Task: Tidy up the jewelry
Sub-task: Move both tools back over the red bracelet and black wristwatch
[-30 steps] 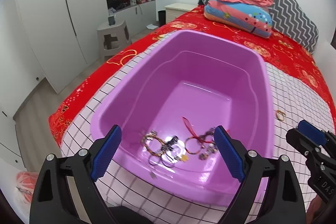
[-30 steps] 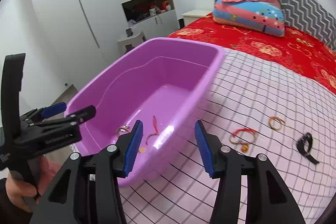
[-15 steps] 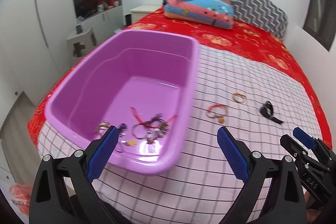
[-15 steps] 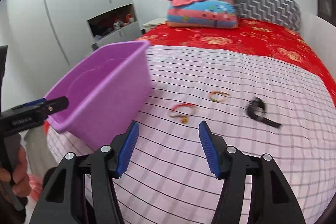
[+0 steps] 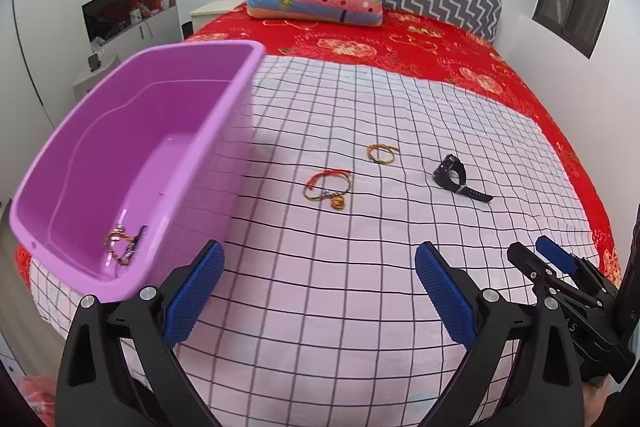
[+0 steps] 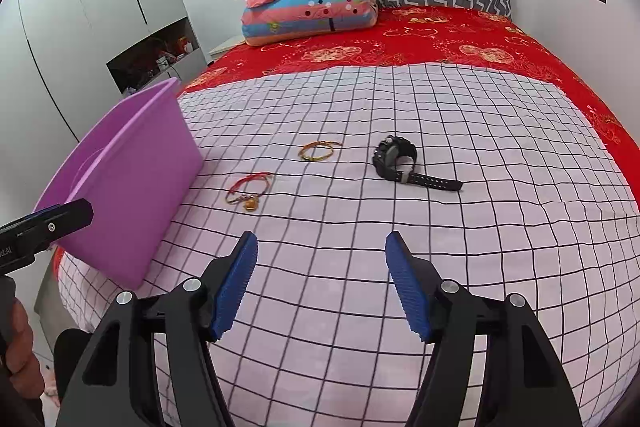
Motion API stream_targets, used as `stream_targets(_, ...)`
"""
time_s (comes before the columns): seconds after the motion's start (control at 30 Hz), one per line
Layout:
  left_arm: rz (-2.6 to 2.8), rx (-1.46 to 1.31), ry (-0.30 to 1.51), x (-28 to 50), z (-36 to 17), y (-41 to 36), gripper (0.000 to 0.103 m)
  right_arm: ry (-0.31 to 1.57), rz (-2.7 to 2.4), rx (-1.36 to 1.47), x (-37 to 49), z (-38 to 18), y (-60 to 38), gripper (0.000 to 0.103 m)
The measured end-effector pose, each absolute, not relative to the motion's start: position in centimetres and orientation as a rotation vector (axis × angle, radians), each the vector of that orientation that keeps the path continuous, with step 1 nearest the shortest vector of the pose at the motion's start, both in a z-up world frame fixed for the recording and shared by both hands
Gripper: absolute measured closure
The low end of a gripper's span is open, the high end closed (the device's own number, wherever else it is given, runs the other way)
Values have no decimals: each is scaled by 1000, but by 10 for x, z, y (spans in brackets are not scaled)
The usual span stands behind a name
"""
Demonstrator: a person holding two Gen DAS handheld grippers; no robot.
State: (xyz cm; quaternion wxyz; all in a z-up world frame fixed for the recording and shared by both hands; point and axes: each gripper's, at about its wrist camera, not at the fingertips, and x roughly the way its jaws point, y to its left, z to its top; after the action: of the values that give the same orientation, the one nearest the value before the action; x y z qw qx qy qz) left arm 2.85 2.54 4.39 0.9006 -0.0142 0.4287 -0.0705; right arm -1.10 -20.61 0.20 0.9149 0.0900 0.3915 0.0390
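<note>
In the left wrist view, the purple bin (image 5: 132, 163) fills the left of the frame, and some jewelry (image 5: 124, 241) already lies on its floor at the lower left, so part of the sorting looks done. Three pieces are left on the checked sheet (image 5: 360, 307): a red bracelet (image 5: 328, 185) near the centre, a gold bracelet (image 5: 382, 153) just above and right of it, and a black watch (image 5: 456, 177) further right. The left gripper (image 5: 316, 291) is at the bottom of the frame, its fingers wide apart with nothing between them. The right gripper (image 5: 532, 259) shows only from the side at the lower right.

In the right wrist view, the inside of the bin (image 6: 132, 179) is hidden; only its outer wall shows at the left, so the stored pieces cannot be checked here. The red bracelet (image 6: 248, 189), the gold bracelet (image 6: 318, 150) and the watch (image 6: 400, 157) appear closer and clearer, the watch right of centre. The right gripper (image 6: 322, 283) has just been opening; its fingers stand apart and empty. A hand (image 6: 16, 343) holding the left gripper shows at the lower left edge.
</note>
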Motion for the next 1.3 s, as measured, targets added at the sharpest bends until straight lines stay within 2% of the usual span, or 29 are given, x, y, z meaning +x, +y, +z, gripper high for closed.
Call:
stream_targets(0.4, -69, -22, 929, 86, -9, -3, 9, 852, 23, 159, 53, -46, -246, 33)
stream_targets(0.87, 54, 6, 985, 169, -95, -4, 9, 960, -4, 126, 161, -111, -273, 33)
stream_targets(1.3, 43, 5, 975, 200, -119, -11, 9, 988, -37, 71, 207, -137, -272, 32)
